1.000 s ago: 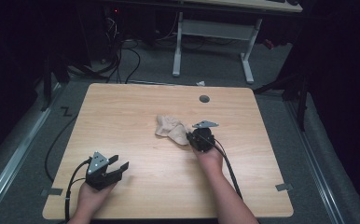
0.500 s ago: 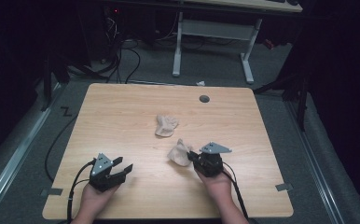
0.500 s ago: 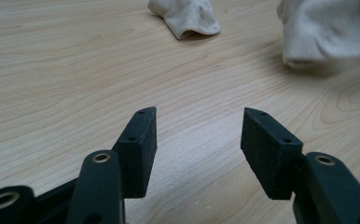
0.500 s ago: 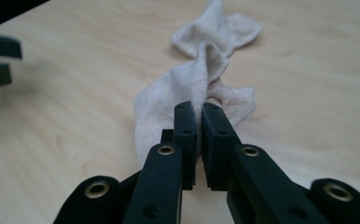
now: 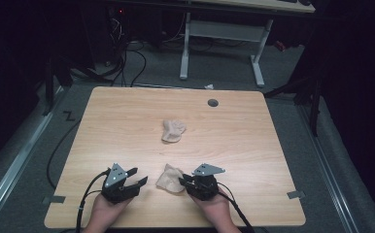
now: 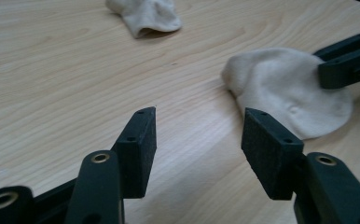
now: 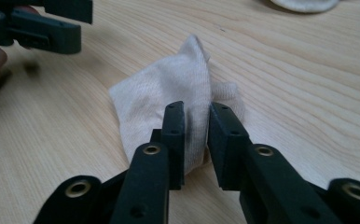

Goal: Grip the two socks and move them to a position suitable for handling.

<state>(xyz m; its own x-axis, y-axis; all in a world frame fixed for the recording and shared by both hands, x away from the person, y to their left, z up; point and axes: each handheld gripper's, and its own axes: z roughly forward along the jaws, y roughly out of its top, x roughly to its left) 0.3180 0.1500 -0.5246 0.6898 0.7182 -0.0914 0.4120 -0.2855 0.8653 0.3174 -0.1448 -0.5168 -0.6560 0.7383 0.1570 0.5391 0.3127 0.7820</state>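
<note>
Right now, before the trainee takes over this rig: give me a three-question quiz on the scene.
1. How many socks lie on the table?
2. True or false: the left gripper holds a sock.
3. Which sock lies between the jaws of the right gripper: A, the near sock, or B, the far sock?
Key: 1. Two. 2. False: its jaws stand open over bare wood. 3. A. The jaws have just been opening, and the near sock's fabric is in the gap between them.
</note>
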